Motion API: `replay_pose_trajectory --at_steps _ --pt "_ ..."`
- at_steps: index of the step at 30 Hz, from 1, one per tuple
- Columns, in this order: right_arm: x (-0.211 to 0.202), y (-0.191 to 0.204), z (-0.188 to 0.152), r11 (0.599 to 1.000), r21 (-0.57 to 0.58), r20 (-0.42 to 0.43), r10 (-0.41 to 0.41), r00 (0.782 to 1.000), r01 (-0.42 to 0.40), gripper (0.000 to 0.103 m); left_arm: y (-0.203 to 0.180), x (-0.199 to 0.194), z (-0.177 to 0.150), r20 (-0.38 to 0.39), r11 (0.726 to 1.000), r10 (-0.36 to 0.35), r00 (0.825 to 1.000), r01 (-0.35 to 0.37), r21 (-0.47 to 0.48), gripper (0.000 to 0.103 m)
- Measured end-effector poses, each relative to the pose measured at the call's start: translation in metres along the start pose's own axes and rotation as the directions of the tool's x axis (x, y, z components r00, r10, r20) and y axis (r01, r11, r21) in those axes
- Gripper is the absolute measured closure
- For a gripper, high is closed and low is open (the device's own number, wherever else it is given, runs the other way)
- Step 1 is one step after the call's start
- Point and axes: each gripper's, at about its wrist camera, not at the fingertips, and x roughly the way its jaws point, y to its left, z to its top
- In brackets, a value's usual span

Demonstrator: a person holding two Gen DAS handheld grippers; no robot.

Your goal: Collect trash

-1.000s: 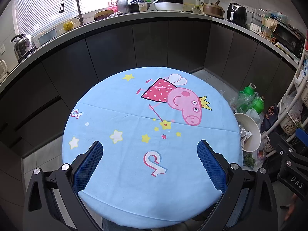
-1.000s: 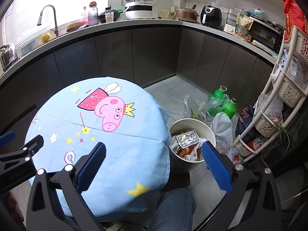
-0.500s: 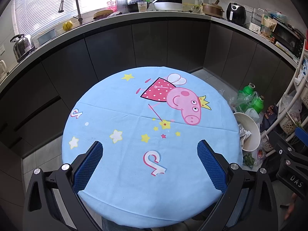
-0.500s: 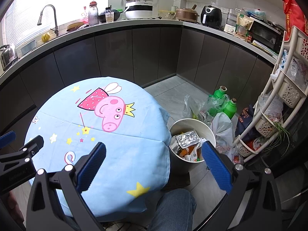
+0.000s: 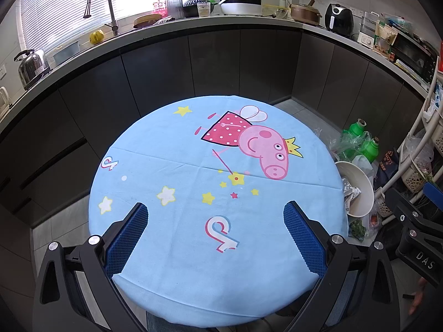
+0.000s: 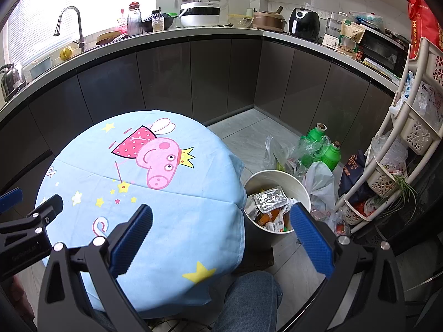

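A round table with a light blue cartoon-pig cloth [image 5: 171, 166] fills the left wrist view and shows in the right wrist view [image 6: 83, 171]; I see no trash on it. A white trash bin [image 6: 300, 191] stands on the floor right of the table, holding foil and paper wrappers [image 6: 270, 197]; its rim shows in the left wrist view [image 5: 360, 193]. My left gripper [image 5: 216, 213] is open and empty above the table's near edge. My right gripper [image 6: 221, 215] is open and empty, over the table's right edge beside the bin.
Two green bottles [image 6: 322, 145] and plastic bags [image 6: 318, 182] lie behind the bin. A white basket rack [image 6: 409, 127] stands at the right. A dark cabinet run with a cluttered counter [image 5: 235, 22] curves behind the table. A jeans-clad knee [image 6: 249, 298] is below.
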Motion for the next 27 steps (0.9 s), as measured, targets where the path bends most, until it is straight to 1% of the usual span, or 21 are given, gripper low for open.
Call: replay_pose_trajectory --at_steps 27 --pt "0.0002 -0.0009 -0.0001 1.0 -0.001 0.0 0.001 1.0 -0.001 0.004 -0.0024 -0.0017 0.0001 0.001 1.0 -0.003 1.0 0.003 0.006 0.009"
